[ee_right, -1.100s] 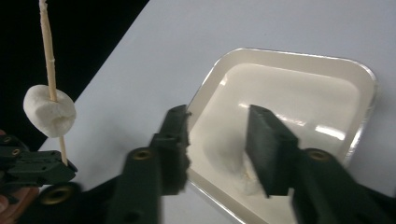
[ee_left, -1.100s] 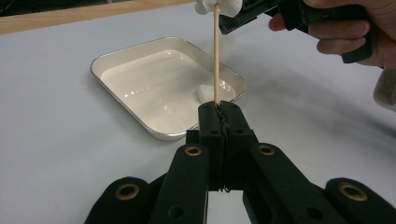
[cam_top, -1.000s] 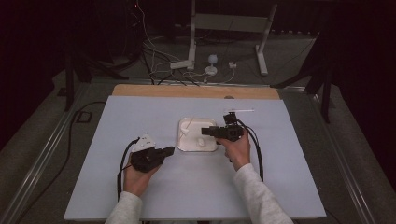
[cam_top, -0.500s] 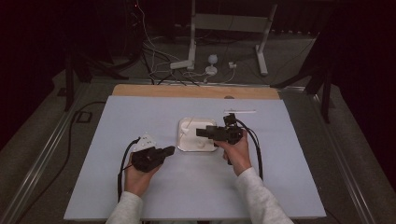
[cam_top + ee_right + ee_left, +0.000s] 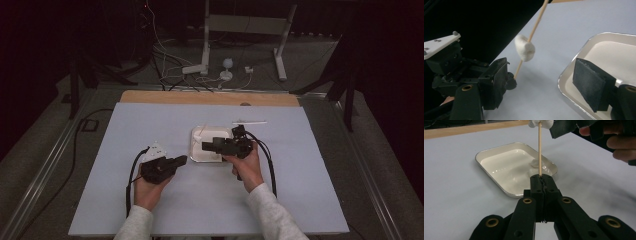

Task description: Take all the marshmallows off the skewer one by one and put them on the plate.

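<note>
The left tongs point(image 5: 541, 178) are pressed together on the lower end of a thin wooden skewer point(image 5: 539, 150), which rises straight up from their tips in the left gripper view. A white marshmallow point(image 5: 524, 48) is threaded on that skewer partway up; in the right gripper view it sits left of centre, with the stick passing through it on a slant toward the upper edge. In the high view the left tongs point(image 5: 175, 162) lie at lower centre-left, just left of the tray.

The right tongs point(image 5: 209, 146) stand spread with nothing between them, having just been opening. In the high view they hover over the white tray point(image 5: 196, 150) at the middle of the pale tabletop point(image 5: 310, 190). One dark pad point(image 5: 592, 83) shows at lower right in the right gripper view, above the tray's rim point(image 5: 564, 75).

A few more white pieces point(image 5: 535, 164) lie in the tray near its far corner.
</note>
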`<move>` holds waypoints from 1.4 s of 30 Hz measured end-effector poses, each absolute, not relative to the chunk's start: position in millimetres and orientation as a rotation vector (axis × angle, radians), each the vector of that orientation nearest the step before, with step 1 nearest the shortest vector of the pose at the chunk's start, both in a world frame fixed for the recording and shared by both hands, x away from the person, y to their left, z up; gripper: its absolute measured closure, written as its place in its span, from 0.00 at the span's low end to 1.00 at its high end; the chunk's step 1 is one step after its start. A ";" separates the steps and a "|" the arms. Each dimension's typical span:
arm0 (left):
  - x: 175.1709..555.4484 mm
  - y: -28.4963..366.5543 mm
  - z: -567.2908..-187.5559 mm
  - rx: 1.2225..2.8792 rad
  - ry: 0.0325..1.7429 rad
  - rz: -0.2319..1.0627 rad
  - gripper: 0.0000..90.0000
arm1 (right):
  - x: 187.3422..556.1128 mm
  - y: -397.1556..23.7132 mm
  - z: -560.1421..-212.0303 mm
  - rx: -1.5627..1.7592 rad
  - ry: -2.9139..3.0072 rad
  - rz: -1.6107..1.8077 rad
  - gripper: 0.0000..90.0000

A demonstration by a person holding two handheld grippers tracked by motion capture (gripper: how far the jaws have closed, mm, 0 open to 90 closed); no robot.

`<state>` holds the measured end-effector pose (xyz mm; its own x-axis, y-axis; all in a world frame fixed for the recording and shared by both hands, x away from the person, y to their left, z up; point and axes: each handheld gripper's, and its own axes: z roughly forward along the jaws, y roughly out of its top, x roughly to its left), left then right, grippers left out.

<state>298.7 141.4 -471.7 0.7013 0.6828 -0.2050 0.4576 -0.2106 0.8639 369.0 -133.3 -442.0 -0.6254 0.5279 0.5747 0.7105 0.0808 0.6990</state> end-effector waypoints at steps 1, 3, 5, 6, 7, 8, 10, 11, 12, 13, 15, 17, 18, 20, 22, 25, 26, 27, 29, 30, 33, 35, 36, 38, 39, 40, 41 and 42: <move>298.4 141.0 -471.4 1.851 0.895 0.267 1.00 | 368.4 -131.9 -441.8 -1.261 -2.174 -1.574 0.31; 298.1 140.1 -470.8 1.850 0.893 0.264 1.00 | 367.7 -129.3 -441.7 -1.252 -2.180 -1.573 0.31; 297.7 138.9 -470.1 1.852 0.889 0.263 1.00 | 366.5 -126.5 -441.7 -1.246 -2.175 -1.569 0.32; 297.5 138.3 -469.9 1.852 0.887 0.262 1.00 | 365.3 -123.6 -442.1 -1.230 -2.178 -1.569 0.32; 297.3 137.8 -469.6 1.855 0.885 0.264 1.00 | 365.3 -123.6 -442.1 -1.230 -2.178 -1.569 0.32; 297.1 137.1 -469.5 1.853 0.885 0.263 1.00 | 364.5 -121.9 -442.3 -1.224 -2.179 -1.568 0.33; 296.6 135.9 -469.1 1.850 0.882 0.258 1.00 | 362.7 -118.3 -442.5 -1.210 -2.178 -1.563 0.34; 296.5 135.3 -468.8 1.848 0.879 0.259 1.00 | 361.8 -116.4 -442.7 -1.204 -2.177 -1.563 0.34; 296.3 134.9 -468.5 1.846 0.877 0.258 1.00 | 361.2 -114.6 -443.2 -1.194 -2.182 -1.562 0.35; 296.1 134.6 -468.2 1.845 0.874 0.256 1.00 | 360.4 -112.5 -443.6 -1.189 -2.184 -1.558 0.36; 295.4 133.7 -467.7 1.839 0.868 0.250 1.00 | 359.6 -108.8 -444.7 -1.176 -2.185 -1.553 0.40; 294.9 132.7 -467.4 1.840 0.862 0.251 1.00 | 359.0 -106.1 -445.2 -1.172 -2.186 -1.556 0.48; 294.9 132.2 -467.4 1.842 0.859 0.248 1.00 | 359.3 -105.5 -445.4 -1.186 -2.169 -1.561 0.61; 294.9 131.4 -467.6 1.847 0.853 0.247 1.00 | 359.8 -105.6 -445.8 -1.188 -2.157 -1.563 0.67; 295.1 131.6 -467.9 1.848 0.848 0.239 1.00 | 359.5 -107.3 -445.4 -1.199 -2.141 -1.578 0.79; 295.3 132.9 -467.5 1.836 0.839 0.229 1.00 | 359.0 -111.7 -444.0 -1.214 -2.115 -1.614 0.90; 295.0 132.7 -467.2 1.831 0.838 0.229 1.00 | 359.3 -114.5 -443.0 -1.218 -2.088 -1.633 0.90; 294.9 132.4 -466.9 1.835 0.836 0.234 1.00 | 359.3 -114.5 -443.0 -1.218 -2.088 -1.633 0.90; 294.5 131.3 -466.9 1.835 0.835 0.232 1.00 | 359.2 -115.4 -442.2 -1.220 -2.082 -1.641 0.91; 294.2 131.0 -466.9 1.835 0.833 0.233 1.00 | 359.1 -115.6 -441.9 -1.223 -2.080 -1.644 0.91; 293.2 129.9 -466.3 1.833 0.823 0.242 1.00 | 358.9 -117.0 -441.4 -1.239 -2.054 -1.668 0.92; 292.7 129.7 -466.0 1.828 0.824 0.246 1.00 | 359.3 -118.2 -440.0 -1.254 -2.042 -1.692 0.92; 293.5 129.9 -466.4 1.829 0.824 0.236 1.00 | 359.3 -118.2 -440.0 -1.254 -2.042 -1.692 0.92; 293.6 129.6 -467.0 1.835 0.827 0.244 1.00 | 359.2 -118.5 -439.3 -1.268 -2.042 -1.700 0.92; 293.4 129.4 -467.3 1.845 0.826 0.248 1.00 | 359.3 -118.9 -439.0 -1.275 -2.041 -1.702 0.92; 293.2 128.7 -468.3 1.864 0.826 0.256 1.00 | 361.0 -124.0 -437.1 -1.303 -2.004 -1.738 0.93; 292.8 128.2 -469.9 1.874 0.821 0.259 1.00 | 362.9 -129.4 -434.8 -1.328 -1.972 -1.763 0.93; 293.0 129.0 -470.2 1.852 0.815 0.236 1.00 | 362.9 -129.4 -434.8 -1.328 -1.972 -1.763 0.93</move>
